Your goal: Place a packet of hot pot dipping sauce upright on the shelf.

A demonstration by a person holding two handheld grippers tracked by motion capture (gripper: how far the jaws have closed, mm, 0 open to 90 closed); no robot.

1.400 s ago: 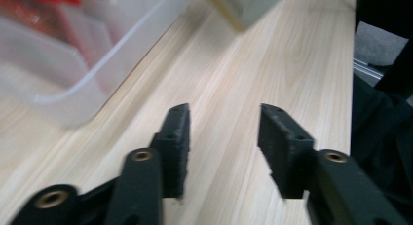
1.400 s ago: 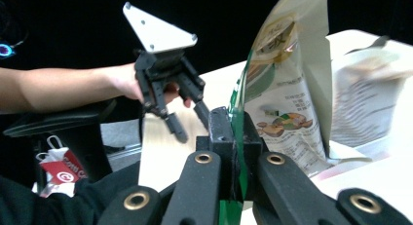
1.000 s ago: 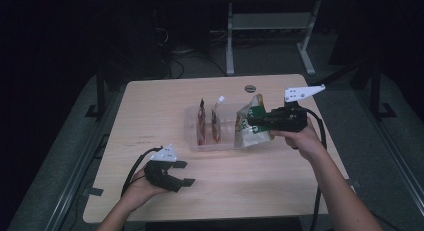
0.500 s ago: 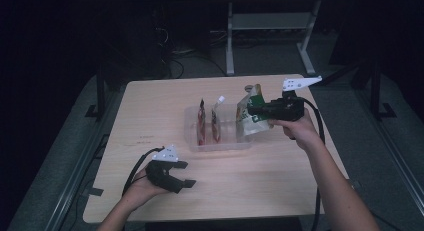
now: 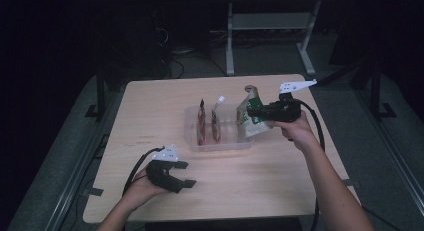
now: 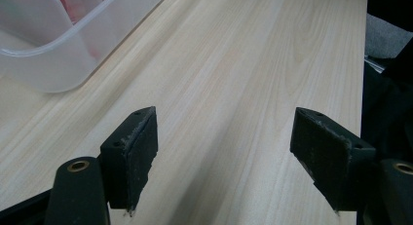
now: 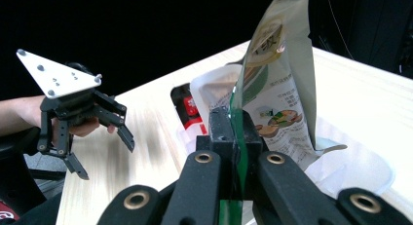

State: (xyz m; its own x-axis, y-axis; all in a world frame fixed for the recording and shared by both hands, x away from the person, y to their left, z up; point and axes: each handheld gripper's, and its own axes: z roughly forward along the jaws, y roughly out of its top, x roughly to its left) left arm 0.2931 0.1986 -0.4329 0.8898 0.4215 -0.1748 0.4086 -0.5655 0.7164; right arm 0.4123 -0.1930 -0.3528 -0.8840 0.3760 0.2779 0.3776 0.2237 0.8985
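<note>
Our left gripper idles wide open, empty, on the tabletop. Two red pouches already stand in the clear bin. Our right gripper, clamped on the green pouch, holds it over the bin's right end; lowering and release remain.

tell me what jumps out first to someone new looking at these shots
The right tool pinches a green and white snack pouch upright over the right end of a clear plastic tray mid-table. Two red pouches stand in that tray, while the left tool rests open near the table's front edge.
</note>
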